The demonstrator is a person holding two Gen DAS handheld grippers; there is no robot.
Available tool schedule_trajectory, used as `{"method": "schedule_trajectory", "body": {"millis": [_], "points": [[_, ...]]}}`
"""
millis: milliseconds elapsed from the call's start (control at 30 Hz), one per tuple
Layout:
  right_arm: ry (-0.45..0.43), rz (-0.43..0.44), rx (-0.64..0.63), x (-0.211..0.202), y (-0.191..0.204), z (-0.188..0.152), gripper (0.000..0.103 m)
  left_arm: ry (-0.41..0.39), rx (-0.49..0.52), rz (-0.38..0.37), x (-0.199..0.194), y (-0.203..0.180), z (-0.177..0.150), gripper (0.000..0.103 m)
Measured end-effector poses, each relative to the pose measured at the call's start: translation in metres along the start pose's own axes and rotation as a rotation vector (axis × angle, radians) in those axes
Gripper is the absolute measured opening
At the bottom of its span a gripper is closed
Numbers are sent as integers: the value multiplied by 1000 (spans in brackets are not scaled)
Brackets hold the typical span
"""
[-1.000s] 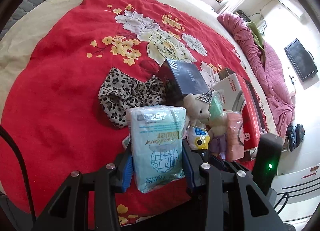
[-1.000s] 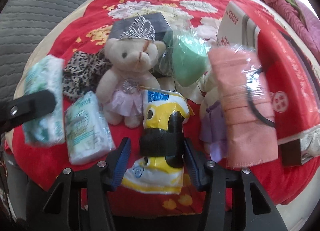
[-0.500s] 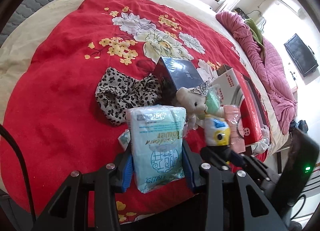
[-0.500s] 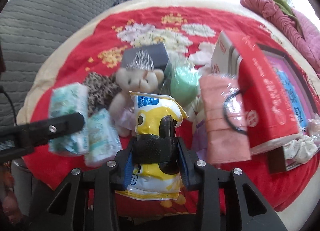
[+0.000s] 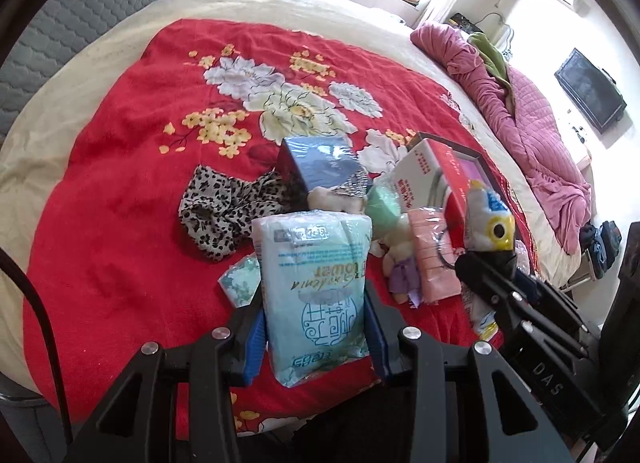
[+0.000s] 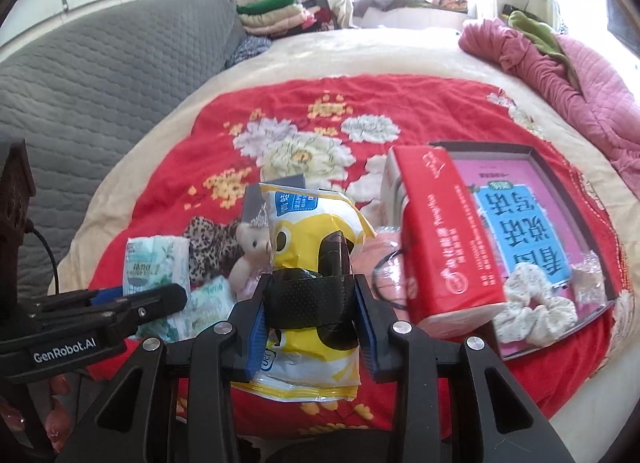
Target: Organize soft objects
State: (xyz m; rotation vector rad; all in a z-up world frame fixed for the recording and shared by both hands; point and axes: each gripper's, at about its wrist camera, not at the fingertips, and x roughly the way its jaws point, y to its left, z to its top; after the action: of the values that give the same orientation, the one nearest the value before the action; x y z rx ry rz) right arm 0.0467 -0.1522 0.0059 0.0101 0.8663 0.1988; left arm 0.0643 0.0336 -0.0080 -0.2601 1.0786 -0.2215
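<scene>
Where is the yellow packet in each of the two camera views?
Left wrist view: the yellow packet is at the right, lifted in the right gripper, above the pink towel.
Right wrist view: the packet is in the centre, held between the gripper's pads.
Shared landmark: the red box on the bed.

"GenRobot.AI" stands in white on the left tongs' body (image 6: 76, 347); "DAS" on the right tongs' body (image 5: 548, 377); "tower" upside down on the tissue pack (image 5: 316, 295).
</scene>
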Motion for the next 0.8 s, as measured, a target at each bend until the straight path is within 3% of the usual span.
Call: {"method": "schedule_trajectory", "body": {"millis": [800], "points": [[-160,21,48,-81,-26,11,39,-59,156,24,-37,-80,-7,43]]}}
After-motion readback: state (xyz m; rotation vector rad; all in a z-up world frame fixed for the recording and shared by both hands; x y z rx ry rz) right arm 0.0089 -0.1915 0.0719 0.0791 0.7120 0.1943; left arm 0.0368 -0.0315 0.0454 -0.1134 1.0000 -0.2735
